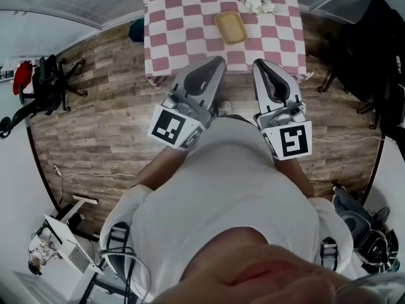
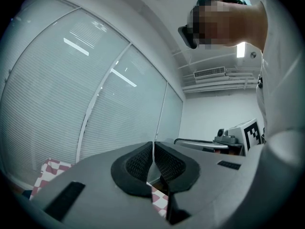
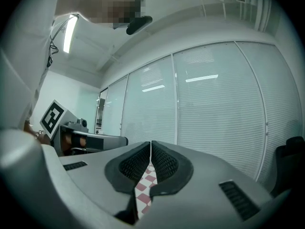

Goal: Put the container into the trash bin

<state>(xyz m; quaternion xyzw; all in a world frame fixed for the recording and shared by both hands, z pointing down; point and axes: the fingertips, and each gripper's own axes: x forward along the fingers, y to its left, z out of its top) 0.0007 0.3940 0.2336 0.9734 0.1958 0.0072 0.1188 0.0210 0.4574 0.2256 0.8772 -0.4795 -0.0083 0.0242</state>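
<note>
Left gripper (image 1: 215, 63) and right gripper (image 1: 262, 67), each pressed together with nothing between the jaws, are held side by side near the table (image 1: 183, 37). Each bears a black-and-white square marker. Farther off, the tan container (image 1: 230, 27) lies on the pink-checked table, near white flowers (image 1: 258, 2).

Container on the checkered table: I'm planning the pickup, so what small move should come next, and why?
Probably reach the left gripper forward toward the container while opening its jaws. The container lies untouched on the table, the left gripper and the right gripper are both short of it, and both pairs of jaws are shut, empty.
</note>
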